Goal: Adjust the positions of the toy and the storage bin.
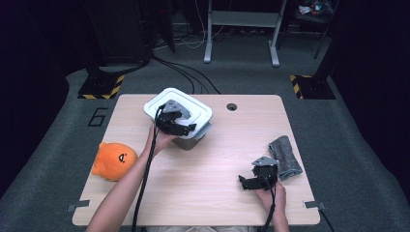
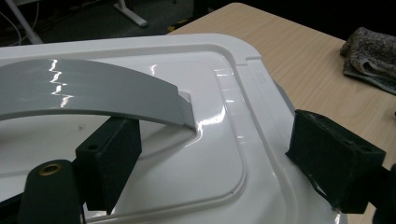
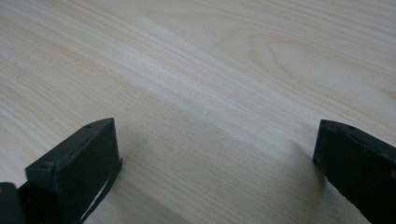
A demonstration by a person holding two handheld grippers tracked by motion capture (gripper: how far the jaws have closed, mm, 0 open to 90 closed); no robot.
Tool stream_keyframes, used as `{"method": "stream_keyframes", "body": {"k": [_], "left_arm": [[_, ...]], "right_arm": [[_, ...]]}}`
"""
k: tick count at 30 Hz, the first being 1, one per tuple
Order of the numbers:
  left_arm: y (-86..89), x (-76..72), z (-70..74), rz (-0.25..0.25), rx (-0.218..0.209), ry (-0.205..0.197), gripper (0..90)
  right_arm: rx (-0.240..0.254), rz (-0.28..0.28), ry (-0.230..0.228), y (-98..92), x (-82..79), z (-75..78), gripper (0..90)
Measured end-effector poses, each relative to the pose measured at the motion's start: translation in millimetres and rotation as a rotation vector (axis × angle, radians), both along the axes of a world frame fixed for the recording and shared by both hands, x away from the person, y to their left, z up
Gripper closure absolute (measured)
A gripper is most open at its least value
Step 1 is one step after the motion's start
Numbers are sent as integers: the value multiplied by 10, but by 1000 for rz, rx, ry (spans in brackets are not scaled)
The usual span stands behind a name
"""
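Left gripper view: left tongs [image 2: 212, 161] apart over white bin lid [image 2: 219, 116], beside its grey handle [image 2: 88, 93]. Right tongs [image 3: 215, 168] apart over bare counter [image 3: 210, 70].

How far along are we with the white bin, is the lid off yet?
Done: the left gripper has reached the white bin, its jaws open above the lid near one end of the grey handle. In hand: lining up on the lid; nothing is gripped. Left: the lid is on the bin, unlifted. The right gripper waits open over bare table, beside the grey cloth.
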State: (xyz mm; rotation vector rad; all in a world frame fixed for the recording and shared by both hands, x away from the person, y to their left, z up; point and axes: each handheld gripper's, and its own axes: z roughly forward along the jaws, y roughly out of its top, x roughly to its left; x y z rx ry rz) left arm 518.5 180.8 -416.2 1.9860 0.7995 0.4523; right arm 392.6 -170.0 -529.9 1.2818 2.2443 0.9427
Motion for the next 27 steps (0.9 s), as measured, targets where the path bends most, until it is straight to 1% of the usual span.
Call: {"method": "stream_keyframes", "body": {"k": [3,4,6,7,8,10,11,15,19,20,21,26,27], "left_arm": [[-29,-22,3,-18,4,2,169],[-43,-29,0,-19,-2,3,170],[-55,-35,3,-31,6,4,169],[-69,-44,0,-31,-1,7,170],[-79,-52,3,-41,1,10,169],[-99,-63,2,-50,2,4,169],[-112,-75,5,-58,1,13,169],[-157,-114,1,-79,4,6,169],[-198,-156,1,-105,2,14,169],[-211,-164,-3,-105,-1,8,169],[-220,-174,0,-108,-1,16,169],[-269,-220,-6,-125,-5,10,169],[-282,-231,-7,-127,-7,10,169]], "right_arm": [[-6,1,-3,-3,0,0,0],[0,-2,-2,1,0,-1,0],[-2,-6,-3,2,0,-2,0],[-7,2,-3,-4,1,-1,0],[-1,-5,-3,2,0,-2,0],[1,-5,-2,3,-1,-1,0],[1,-4,-2,3,-1,-1,0],[-2,-5,-3,2,-1,-2,0],[-2,-5,-3,2,0,-1,0],[-2,-6,-4,3,0,-2,0],[-1,-4,-3,2,0,-1,0],[0,0,-1,0,1,-1,0],[-6,5,-4,-6,3,-1,0]]}}
